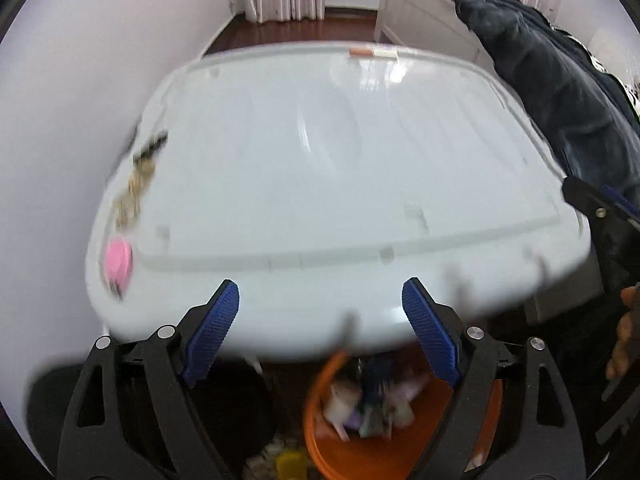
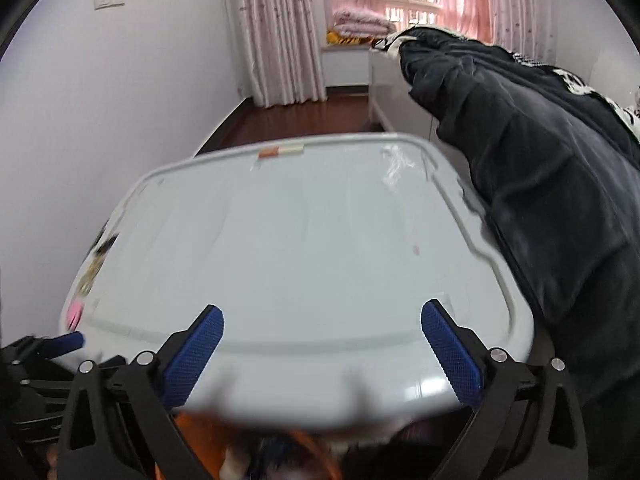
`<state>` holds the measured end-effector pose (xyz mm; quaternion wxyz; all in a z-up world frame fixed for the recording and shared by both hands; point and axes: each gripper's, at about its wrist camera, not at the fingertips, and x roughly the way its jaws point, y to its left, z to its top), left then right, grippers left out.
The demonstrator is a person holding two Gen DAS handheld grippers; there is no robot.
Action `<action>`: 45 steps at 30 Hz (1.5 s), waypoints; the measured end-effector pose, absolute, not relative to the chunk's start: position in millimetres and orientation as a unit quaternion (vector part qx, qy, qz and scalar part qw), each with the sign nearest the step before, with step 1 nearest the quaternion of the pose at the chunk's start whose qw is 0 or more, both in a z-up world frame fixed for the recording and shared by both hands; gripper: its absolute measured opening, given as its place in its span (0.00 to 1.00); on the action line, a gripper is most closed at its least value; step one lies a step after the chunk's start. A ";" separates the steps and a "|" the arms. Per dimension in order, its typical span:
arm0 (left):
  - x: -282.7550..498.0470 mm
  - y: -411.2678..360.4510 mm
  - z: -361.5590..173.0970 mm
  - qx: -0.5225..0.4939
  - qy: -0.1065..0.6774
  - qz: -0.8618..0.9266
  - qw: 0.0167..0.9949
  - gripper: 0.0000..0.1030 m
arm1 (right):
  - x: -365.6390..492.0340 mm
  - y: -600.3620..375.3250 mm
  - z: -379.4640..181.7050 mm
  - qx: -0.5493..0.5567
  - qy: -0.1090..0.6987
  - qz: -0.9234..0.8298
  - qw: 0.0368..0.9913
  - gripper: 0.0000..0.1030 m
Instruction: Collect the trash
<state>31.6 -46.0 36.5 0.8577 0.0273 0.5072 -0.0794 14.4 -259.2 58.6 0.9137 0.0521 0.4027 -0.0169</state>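
Note:
My left gripper (image 1: 320,284) stands open over the near edge of a white table (image 1: 320,184), nothing between its blue pads. My right gripper (image 2: 323,307) is open too, its jaws wide apart and empty above the same edge. Below the table sits an orange bin (image 1: 320,424) holding blurred wrappers and scraps (image 1: 372,404); its rim (image 2: 192,432) also shows in the right wrist view. On the table's left edge lie brown and black scraps (image 1: 138,184) and a pink round thing (image 1: 116,262), both visible again in the right wrist view as scraps (image 2: 96,260) and a pink thing (image 2: 74,312).
A dark jacket (image 2: 540,184) hangs along the table's right side over a white bed frame (image 1: 420,16). A strip of tape (image 1: 372,53) lies at the far edge. A black bin (image 1: 232,400) stands left of the orange one. A white wall is at the left.

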 end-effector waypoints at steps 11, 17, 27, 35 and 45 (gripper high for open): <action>80.0 -45.6 29.2 0.000 0.462 -0.063 0.885 0.91 | 65.3 -239.8 34.2 0.034 0.392 -0.064 0.917 0.95; 81.5 -40.4 27.6 -0.012 0.458 -0.061 0.887 0.91 | 63.9 -241.9 32.4 0.030 0.385 -0.074 0.920 0.95; 79.7 -40.3 18.7 -0.023 0.467 -0.072 0.881 0.93 | 61.7 -246.3 30.8 0.033 0.384 -0.078 0.919 0.95; 78.1 -34.0 26.5 -0.031 0.445 -0.048 0.893 0.93 | 60.9 -244.1 28.5 0.024 0.388 -0.074 0.918 0.95; 78.6 -20.0 33.0 -0.023 0.430 0.017 0.902 0.93 | 58.9 -241.6 27.8 0.020 0.388 -0.071 0.919 0.95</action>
